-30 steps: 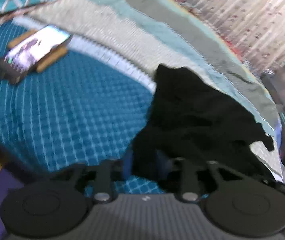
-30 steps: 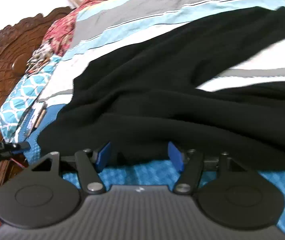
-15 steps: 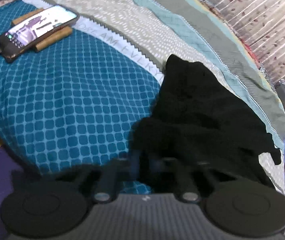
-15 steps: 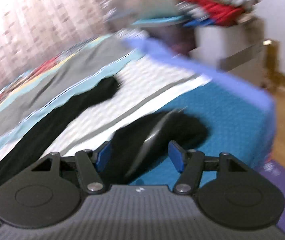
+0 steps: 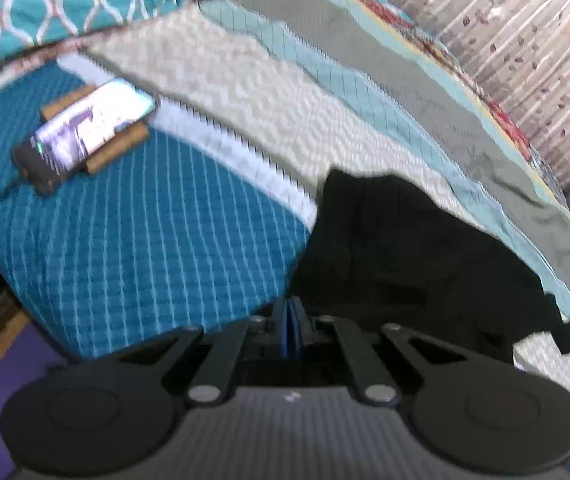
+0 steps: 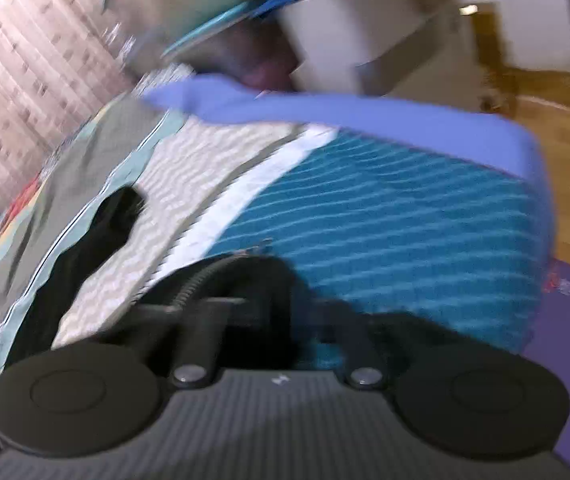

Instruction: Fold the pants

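The black pants [image 5: 417, 256] lie on the bed, spread to the right in the left wrist view. My left gripper [image 5: 292, 326] is shut on the near edge of the pants, its blue pads pressed together. In the right wrist view a leg end of the pants [image 6: 241, 280] lies bunched between and over the fingers of my right gripper [image 6: 277, 320], and the other leg [image 6: 85, 240] stretches away to the left. The frame is blurred and the cloth hides the pads, so I cannot tell how the right jaws stand.
A phone [image 5: 93, 128] rests on wooden blocks at the far left of the teal quilt [image 5: 133, 240]. A patterned pillow [image 5: 53, 4] lies behind it. The bed's foot edge [image 6: 365, 108], wooden floor [image 6: 565, 152] and a purple mat [image 6: 565, 340] show on the right.
My left gripper has closed on the pants' edge. My right gripper swung from the waist area to the leg end near the bed's foot and moved in over it.
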The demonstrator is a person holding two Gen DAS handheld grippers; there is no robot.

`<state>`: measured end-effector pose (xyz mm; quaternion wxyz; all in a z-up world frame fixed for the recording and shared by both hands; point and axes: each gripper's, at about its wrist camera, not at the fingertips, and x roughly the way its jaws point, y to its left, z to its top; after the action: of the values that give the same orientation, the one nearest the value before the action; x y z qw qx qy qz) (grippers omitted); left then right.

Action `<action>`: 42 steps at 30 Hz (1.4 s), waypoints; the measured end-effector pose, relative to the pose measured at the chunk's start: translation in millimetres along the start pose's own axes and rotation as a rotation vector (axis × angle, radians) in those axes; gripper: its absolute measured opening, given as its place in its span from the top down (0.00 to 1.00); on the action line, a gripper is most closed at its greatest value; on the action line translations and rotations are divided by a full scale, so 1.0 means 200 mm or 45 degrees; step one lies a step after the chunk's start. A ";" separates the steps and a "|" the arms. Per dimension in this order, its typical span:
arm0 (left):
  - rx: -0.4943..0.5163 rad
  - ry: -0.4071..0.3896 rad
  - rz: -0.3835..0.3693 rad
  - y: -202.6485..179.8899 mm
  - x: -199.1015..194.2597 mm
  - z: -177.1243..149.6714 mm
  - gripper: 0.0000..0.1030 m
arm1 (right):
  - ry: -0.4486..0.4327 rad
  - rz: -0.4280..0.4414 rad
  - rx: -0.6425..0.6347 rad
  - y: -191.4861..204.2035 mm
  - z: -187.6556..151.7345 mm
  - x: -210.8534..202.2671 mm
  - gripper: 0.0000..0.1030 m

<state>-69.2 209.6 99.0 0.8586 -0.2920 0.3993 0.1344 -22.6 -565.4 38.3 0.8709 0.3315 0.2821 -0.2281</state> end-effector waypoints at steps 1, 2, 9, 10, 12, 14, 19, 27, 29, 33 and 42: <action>-0.009 -0.033 0.012 -0.01 -0.02 0.04 0.98 | -0.041 0.003 0.015 0.04 0.05 -0.01 0.89; -0.025 -0.071 0.022 -0.01 -0.04 0.07 0.98 | -0.108 0.030 0.041 0.08 0.10 -0.03 0.89; -0.091 -0.129 0.137 -0.02 0.00 0.25 0.95 | -0.160 -0.074 0.034 0.29 0.34 0.14 0.80; -0.066 -0.098 0.109 -0.03 0.01 0.22 0.93 | -0.128 -0.094 -0.011 0.29 0.33 0.16 0.76; -0.007 -0.033 0.091 -0.04 0.04 0.15 0.65 | -0.112 -0.064 -0.031 0.24 0.28 0.15 0.50; 0.010 0.032 0.101 -0.03 0.07 0.06 0.42 | -0.100 -0.025 0.010 0.15 0.24 0.13 0.48; -0.075 0.202 -0.029 0.05 0.11 -0.11 0.14 | -0.042 0.027 0.104 0.01 0.20 0.12 0.46; -0.203 0.381 -0.165 0.04 0.31 -0.29 0.85 | 0.026 -0.007 0.060 0.17 0.16 0.25 0.92; -0.175 0.343 -0.159 0.00 0.28 -0.24 0.87 | -0.002 -0.062 0.084 0.25 0.20 0.24 0.93; -0.146 0.148 -0.257 -0.07 0.13 -0.02 0.88 | -0.232 0.006 0.119 0.43 0.36 0.07 0.92; -0.096 0.221 -0.078 -0.18 0.37 0.03 0.87 | 0.033 -0.039 0.064 0.48 0.31 0.30 0.60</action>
<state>-1.1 183.2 59.6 0.8128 -0.3469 0.4578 0.0973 99.0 -556.8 80.5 0.8550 0.3518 0.2928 -0.2442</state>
